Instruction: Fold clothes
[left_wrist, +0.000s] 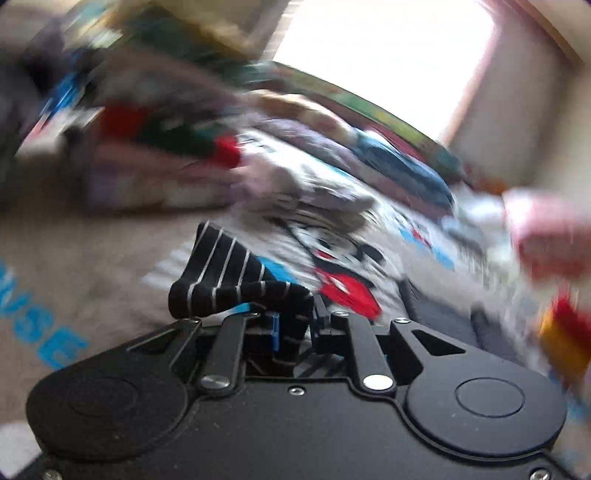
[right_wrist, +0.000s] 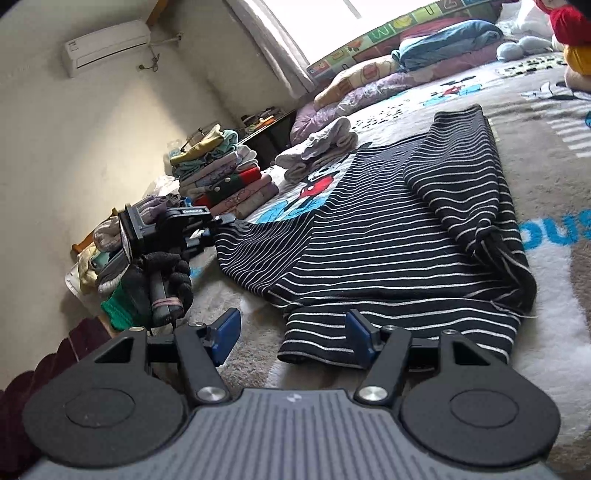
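A black garment with thin white stripes (right_wrist: 369, 221) lies spread on the cartoon-print blanket (right_wrist: 554, 155), its right side folded over in a thick band. My right gripper (right_wrist: 293, 334) is open just above the near hem, its blue pads (right_wrist: 227, 332) wide apart. A gloved hand (right_wrist: 162, 280) holds my left gripper (right_wrist: 221, 221) at the garment's left corner. In the blurred left wrist view, the left gripper (left_wrist: 291, 317) is shut on a bunch of the striped cloth (left_wrist: 236, 280).
A tall stack of folded clothes (right_wrist: 229, 181) stands at the bed's left edge, with a small pale folded pile (right_wrist: 317, 151) beside it. Pillows and bedding (right_wrist: 406, 66) line the far side under the window. A plush toy (right_wrist: 569, 29) sits at the far right.
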